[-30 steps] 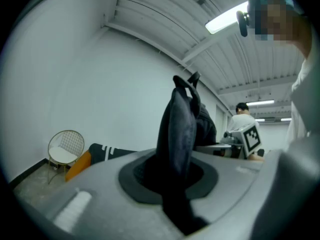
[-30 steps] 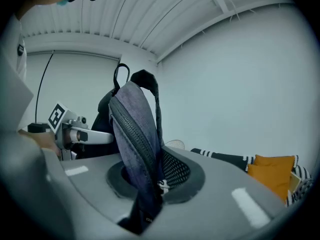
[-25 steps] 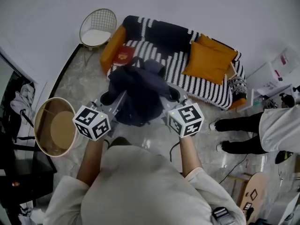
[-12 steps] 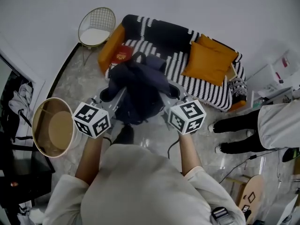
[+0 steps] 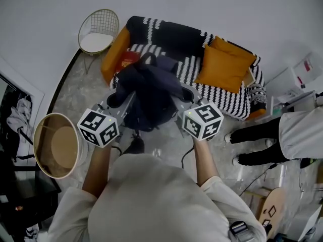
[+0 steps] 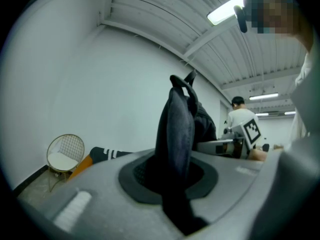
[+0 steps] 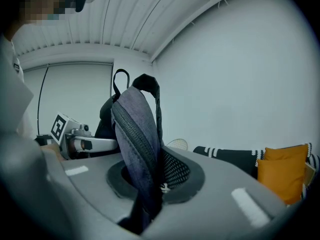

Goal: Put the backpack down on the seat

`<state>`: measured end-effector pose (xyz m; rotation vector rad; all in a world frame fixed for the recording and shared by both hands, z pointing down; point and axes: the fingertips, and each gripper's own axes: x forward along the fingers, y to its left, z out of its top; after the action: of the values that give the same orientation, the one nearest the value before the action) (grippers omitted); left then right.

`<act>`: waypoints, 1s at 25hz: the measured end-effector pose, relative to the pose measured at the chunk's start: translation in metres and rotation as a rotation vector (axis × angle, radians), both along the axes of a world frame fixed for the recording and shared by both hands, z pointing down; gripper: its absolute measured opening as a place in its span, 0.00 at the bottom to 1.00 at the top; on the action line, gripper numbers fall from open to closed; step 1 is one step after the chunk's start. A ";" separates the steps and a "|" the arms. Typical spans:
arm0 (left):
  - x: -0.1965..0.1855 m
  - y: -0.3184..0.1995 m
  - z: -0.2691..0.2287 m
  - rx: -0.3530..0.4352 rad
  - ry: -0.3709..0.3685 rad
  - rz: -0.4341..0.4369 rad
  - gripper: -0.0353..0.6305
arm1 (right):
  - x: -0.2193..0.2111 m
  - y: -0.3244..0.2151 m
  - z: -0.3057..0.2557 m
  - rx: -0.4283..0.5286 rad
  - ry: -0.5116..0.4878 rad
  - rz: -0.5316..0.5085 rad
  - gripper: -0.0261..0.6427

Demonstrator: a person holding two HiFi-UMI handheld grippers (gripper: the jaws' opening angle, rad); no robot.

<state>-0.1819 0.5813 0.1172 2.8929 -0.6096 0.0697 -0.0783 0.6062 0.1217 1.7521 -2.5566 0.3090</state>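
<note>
A dark navy backpack [image 5: 149,92], soft and slumped, was held up between the left gripper [image 5: 122,105] and the right gripper [image 5: 182,99]. Each gripper's jaws were pinched onto its fabric, in front of the striped sofa [image 5: 166,34]. A round tan-bottomed tub [image 5: 53,145] was seen on the floor at left.

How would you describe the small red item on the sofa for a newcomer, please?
Start at the black-and-white striped sofa against the white wall. At its end nearest the gold wire chair, beside the orange armrest, lies a small flat red item, the only red thing on the seat.
</note>
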 end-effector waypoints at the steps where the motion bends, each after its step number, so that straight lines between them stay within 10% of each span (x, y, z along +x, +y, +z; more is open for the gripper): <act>1: 0.003 -0.007 0.000 -0.002 -0.001 0.001 0.13 | 0.002 -0.007 0.000 -0.002 0.001 0.002 0.11; 25: 0.056 -0.201 0.008 -0.056 -0.039 0.033 0.14 | 0.055 -0.201 0.013 -0.049 0.011 -0.020 0.11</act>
<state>-0.1259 0.3806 0.1250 2.8535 -0.5577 0.1460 -0.0231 0.4054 0.1342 1.7054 -2.5351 0.3576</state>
